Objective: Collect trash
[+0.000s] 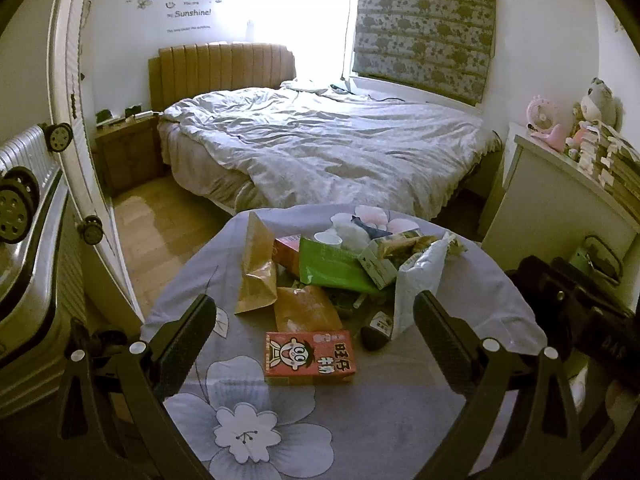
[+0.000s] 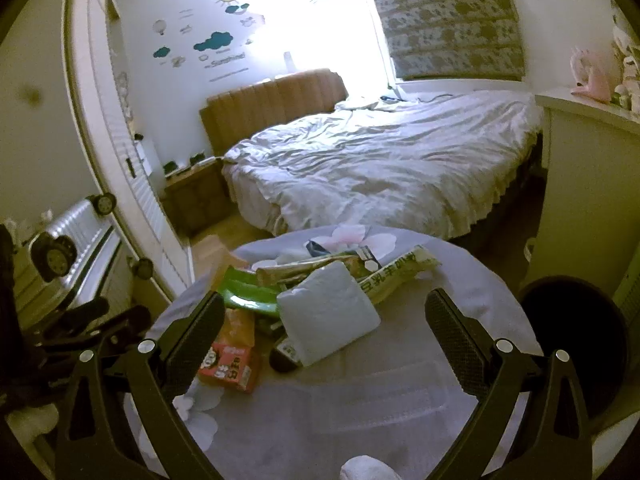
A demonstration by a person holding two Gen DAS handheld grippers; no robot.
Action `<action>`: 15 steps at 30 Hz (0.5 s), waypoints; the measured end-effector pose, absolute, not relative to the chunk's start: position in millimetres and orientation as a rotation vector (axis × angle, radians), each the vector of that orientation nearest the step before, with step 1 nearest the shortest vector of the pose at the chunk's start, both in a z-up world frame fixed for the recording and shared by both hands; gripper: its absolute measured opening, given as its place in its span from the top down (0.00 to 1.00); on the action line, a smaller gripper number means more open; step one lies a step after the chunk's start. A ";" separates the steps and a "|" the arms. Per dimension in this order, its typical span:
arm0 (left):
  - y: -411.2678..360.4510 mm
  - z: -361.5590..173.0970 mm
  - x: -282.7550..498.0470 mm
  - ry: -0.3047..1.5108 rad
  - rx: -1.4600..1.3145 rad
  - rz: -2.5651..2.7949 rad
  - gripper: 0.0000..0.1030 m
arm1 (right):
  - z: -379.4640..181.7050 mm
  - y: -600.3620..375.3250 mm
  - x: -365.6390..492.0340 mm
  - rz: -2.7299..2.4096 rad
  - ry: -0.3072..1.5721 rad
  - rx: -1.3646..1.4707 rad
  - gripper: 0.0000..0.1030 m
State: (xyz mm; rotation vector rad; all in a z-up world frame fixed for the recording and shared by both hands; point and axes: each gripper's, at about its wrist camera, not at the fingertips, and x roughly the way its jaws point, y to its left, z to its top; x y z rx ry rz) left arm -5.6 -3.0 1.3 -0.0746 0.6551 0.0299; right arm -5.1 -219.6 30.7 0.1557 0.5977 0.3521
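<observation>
Bedroom clutter fills the left wrist view: a round table [image 1: 400, 420] under a grey flowered cloth stands at the foot of a bed [image 1: 320, 148] with a rumpled white cover and a tan headboard. A silver suitcase [image 1: 28, 200] lies at the left and a white cabinet [image 1: 540, 208] stands at the right. The trash pile [image 1: 344, 268] sits on the far half of the table: a brown paper bag [image 1: 256, 272] at its left, a green packet [image 1: 332, 268] in the middle, a white plastic bag [image 1: 416, 284] at its right. A red milk carton [image 1: 309, 357] lies flat just in front of the pile, its long axis running left to right, printed face up. The left claw [image 1: 314, 324] is spread wide and holds nothing, the carton showing between its fingers. The near half of the table is bare cloth.

From the right wrist view the same table [image 2: 460, 300] and bed [image 2: 380, 160] appear. The white plastic bag [image 2: 328, 316] lies flat on top of the pile, and a long green-printed wrapper [image 2: 394, 276] points from it toward the far right edge. The red carton [image 2: 228, 368] lies at the near left, beside the left finger. The right claw [image 2: 324, 326] is spread wide and empty. A dark round stool [image 2: 572, 320] stands just off the table's right edge, with bare cloth between the pile and that edge.
</observation>
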 end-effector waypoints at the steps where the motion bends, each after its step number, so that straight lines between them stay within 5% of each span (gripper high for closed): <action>1: -3.1 1.4 -5.7 0.655 -0.074 0.030 0.05 | 30.6 -219.8 -5.1 0.351 0.597 0.156 0.04; 15: -4.8 0.7 -5.0 0.658 -0.073 0.032 0.05 | 28.1 -223.7 -3.7 0.351 0.601 0.165 0.04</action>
